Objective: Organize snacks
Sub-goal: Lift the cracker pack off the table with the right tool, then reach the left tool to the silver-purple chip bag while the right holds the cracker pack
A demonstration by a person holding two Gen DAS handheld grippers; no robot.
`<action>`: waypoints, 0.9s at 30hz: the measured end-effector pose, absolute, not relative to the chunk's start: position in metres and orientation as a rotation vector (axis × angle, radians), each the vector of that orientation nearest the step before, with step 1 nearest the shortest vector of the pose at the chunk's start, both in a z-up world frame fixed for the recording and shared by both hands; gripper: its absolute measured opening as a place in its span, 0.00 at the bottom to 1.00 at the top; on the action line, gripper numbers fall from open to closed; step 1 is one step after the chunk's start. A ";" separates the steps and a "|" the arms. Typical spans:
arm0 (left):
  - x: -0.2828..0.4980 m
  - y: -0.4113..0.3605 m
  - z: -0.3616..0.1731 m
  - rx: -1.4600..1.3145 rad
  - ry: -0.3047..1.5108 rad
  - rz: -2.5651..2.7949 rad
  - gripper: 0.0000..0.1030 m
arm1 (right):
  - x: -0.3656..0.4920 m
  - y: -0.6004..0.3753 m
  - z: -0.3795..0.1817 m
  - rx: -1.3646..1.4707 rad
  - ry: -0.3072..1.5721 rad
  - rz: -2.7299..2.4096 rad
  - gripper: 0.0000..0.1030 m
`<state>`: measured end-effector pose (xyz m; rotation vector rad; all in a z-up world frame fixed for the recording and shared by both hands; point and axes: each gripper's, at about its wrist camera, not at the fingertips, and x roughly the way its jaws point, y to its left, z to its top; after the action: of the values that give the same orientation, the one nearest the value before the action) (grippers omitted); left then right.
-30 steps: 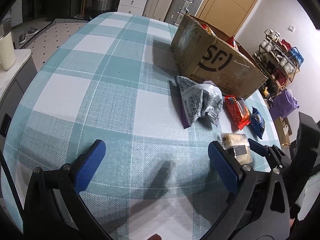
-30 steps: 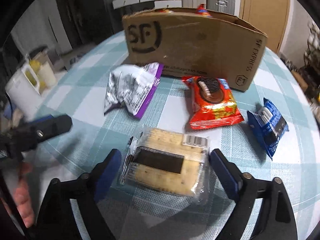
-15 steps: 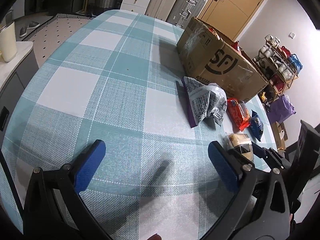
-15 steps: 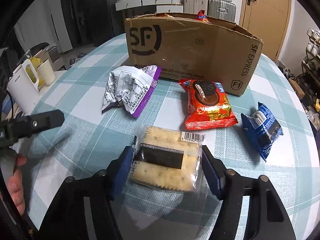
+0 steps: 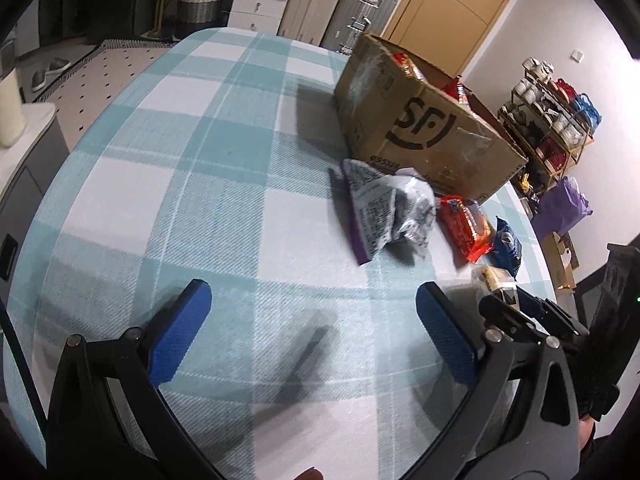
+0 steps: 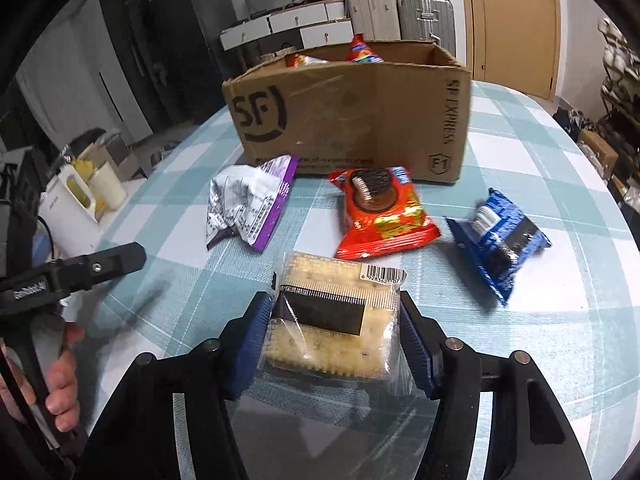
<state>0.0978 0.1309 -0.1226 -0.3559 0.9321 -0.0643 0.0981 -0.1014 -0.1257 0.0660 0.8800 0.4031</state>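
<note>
Seemingly idle, the left claw (image 5: 312,328) hangs wide open over bare table (image 5: 224,184), with the cracker pack (image 5: 493,280) half hidden behind its right finger. Seen from the right wrist, the right claw (image 6: 333,340) pinches that cracker pack (image 6: 334,324) by its sides; squeezing could snap the crackers, or slippery film slide free before the cardboard box (image 6: 352,120), whose contents are mostly unseen.

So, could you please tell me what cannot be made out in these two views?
- Brown cardboard box contents: both views, walls hide all but red packet tops.
- Clear-wrapped cracker pack: left view, mostly behind the gripper finger.
- Blue cookie packet: right view, print blurred.
</note>
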 end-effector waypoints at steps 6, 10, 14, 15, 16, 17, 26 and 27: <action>0.118 0.110 -0.116 -0.312 0.939 -0.089 0.99 | 0.093 -0.123 -0.120 0.124 0.866 0.424 0.60; 0.139 0.096 -0.115 -0.284 0.944 -0.097 0.99 | 0.089 -0.132 -0.116 0.139 0.859 0.434 0.60; 0.162 0.084 -0.114 -0.262 0.947 -0.098 0.99 | 0.085 -0.135 -0.113 0.134 0.851 0.444 0.60; 0.167 0.082 -0.114 -0.262 0.949 -0.097 0.99 | 0.084 -0.135 -0.112 0.126 0.848 0.440 0.60; 0.172 0.080 -0.114 -0.269 0.950 -0.102 0.99 | 0.083 -0.137 -0.111 0.127 0.845 0.442 0.60; 0.177 0.078 -0.115 -0.270 0.953 -0.104 0.99 | 0.083 -0.139 -0.111 0.131 0.845 0.445 0.60; 0.206 0.067 -0.136 -0.280 1.004 -0.092 0.95 | 0.082 -0.154 -0.110 0.164 0.841 0.444 0.60; 0.207 0.069 -0.138 -0.286 1.005 -0.093 0.90 | 0.081 -0.154 -0.109 0.162 0.838 0.445 0.60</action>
<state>0.2071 0.0692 -0.1382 -0.2863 1.0050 -0.0927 0.0812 -0.1545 -0.1095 0.1615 0.8383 0.4448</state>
